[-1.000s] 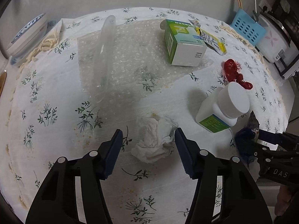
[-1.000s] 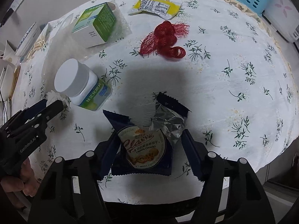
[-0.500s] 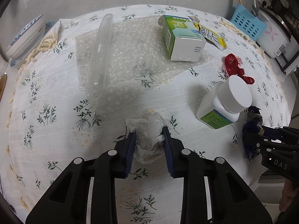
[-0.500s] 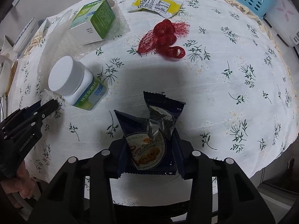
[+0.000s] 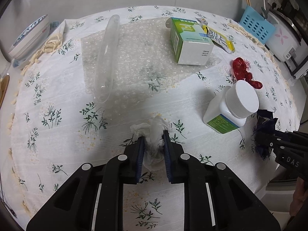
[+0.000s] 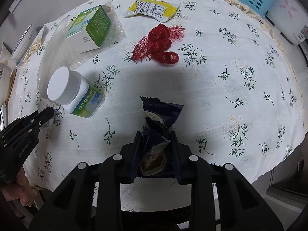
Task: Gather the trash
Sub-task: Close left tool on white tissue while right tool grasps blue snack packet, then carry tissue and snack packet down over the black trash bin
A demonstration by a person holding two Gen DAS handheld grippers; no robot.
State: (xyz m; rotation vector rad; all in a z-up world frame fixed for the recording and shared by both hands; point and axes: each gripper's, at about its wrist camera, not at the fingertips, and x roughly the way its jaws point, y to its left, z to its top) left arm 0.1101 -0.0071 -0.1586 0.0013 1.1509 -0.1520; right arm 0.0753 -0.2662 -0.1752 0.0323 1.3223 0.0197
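My left gripper [image 5: 153,136] is shut on a crumpled white tissue [image 5: 154,132] near the front of the table. My right gripper [image 6: 155,137] is shut on a dark blue cookie wrapper [image 6: 158,119], squeezed upright between the fingers. The wrapper and right gripper also show at the right edge of the left wrist view [image 5: 264,134]. Other trash lies on the table: a white pill bottle [image 6: 74,94], a red mesh net [image 6: 156,44], a green and white carton [image 5: 189,42], a yellow sachet [image 6: 152,9], a clear plastic tube [image 5: 106,57] and bubble wrap [image 5: 144,61].
The table has a white floral cloth [image 6: 240,67]. A blue basket [image 5: 256,27] and a white rice cooker [image 5: 284,38] stand at the back right. A bowl [image 5: 28,36] sits at the back left. The table's front edge lies just under both grippers.
Both grippers went from open to shut: the left closed on the tissue, the right closed on the cookie wrapper and crumpled it narrower. Both have lifted a little.
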